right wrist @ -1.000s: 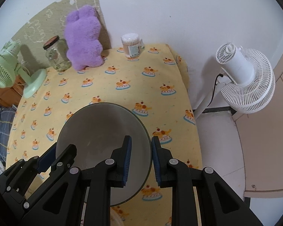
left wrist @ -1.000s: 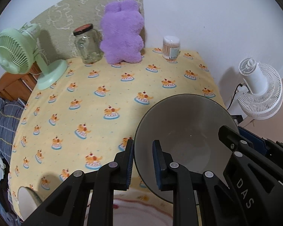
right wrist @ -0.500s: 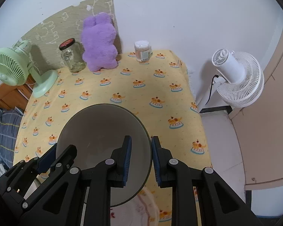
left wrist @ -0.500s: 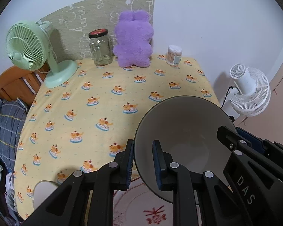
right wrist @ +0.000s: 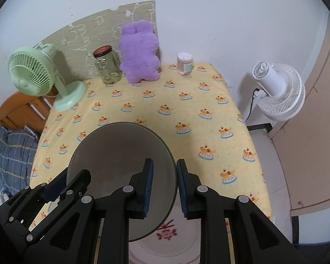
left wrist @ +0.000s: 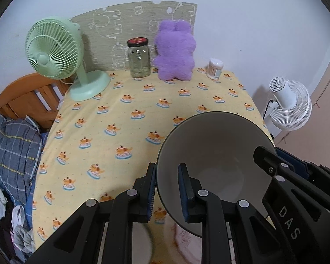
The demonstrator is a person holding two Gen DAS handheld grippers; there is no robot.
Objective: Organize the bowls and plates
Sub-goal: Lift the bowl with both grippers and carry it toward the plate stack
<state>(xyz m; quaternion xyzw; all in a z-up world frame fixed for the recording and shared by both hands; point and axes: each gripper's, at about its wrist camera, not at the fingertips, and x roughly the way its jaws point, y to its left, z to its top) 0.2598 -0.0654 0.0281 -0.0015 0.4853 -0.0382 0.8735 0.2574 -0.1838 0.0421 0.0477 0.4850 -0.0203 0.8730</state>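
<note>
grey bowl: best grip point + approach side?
Grip the rim of the grey bowl, one finger inside the wall and one outside, from opposite sides. The thin flared wall suits a pinch and the wide mouth is too broad to span. That is how it is held now: left claw on its left rim, right claw on its right rim.

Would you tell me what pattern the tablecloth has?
The tablecloth is pale yellow with repeating orange-and-blue motifs, clearest from the left wrist.

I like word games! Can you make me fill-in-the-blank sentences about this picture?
Both claws, the left claw and the right claw, grip the rim of one grey ____.
The fluffy toy is coloured ____.
The glass jar has a ____ lid.
The fan on the table is ____.

Missing words: bowl; purple; red; green
</note>
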